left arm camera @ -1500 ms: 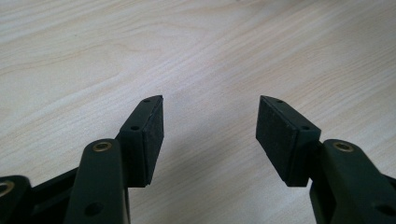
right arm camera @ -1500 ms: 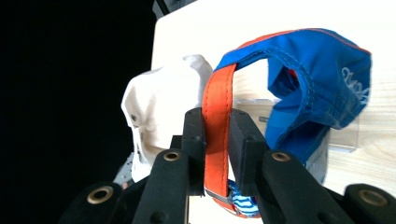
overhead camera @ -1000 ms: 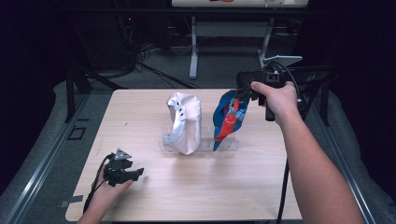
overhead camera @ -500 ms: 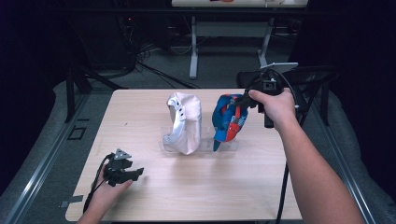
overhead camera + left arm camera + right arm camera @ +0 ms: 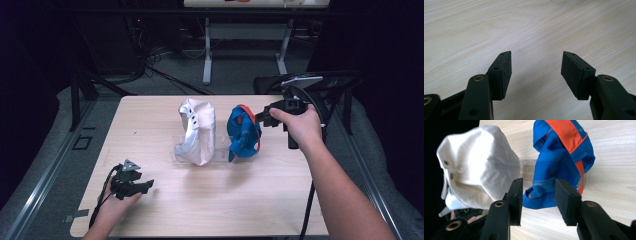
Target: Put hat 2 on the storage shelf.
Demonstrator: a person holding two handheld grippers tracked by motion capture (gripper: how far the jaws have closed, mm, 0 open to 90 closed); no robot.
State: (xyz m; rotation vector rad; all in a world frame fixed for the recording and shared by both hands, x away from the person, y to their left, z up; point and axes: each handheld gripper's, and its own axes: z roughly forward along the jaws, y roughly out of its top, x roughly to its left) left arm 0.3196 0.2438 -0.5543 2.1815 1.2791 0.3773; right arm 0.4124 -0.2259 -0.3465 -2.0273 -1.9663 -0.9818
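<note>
A white cap (image 5: 196,132) and a blue cap with orange trim (image 5: 243,134) stand side by side on a clear stand (image 5: 218,154) at the middle of the wooden table (image 5: 300,200). My right gripper (image 5: 261,118) is open at the blue cap's upper right edge. In the right gripper view its jaws (image 5: 538,181) frame the blue cap (image 5: 560,152) just beyond the pads, with the white cap (image 5: 479,165) to the left. My left gripper (image 5: 147,185) rests open on the table's near left, with bare wood between its jaws (image 5: 537,53).
Bare tabletop lies in front of the caps and along the left side. A black frame (image 5: 320,80) stands just past the table's far right corner. White table legs (image 5: 207,50) and cables (image 5: 150,55) sit on the dark floor behind.
The blue cap has sunk a little lower and bunched up on the stand. The right hand has dropped slightly toward it. The left gripper has not moved.
</note>
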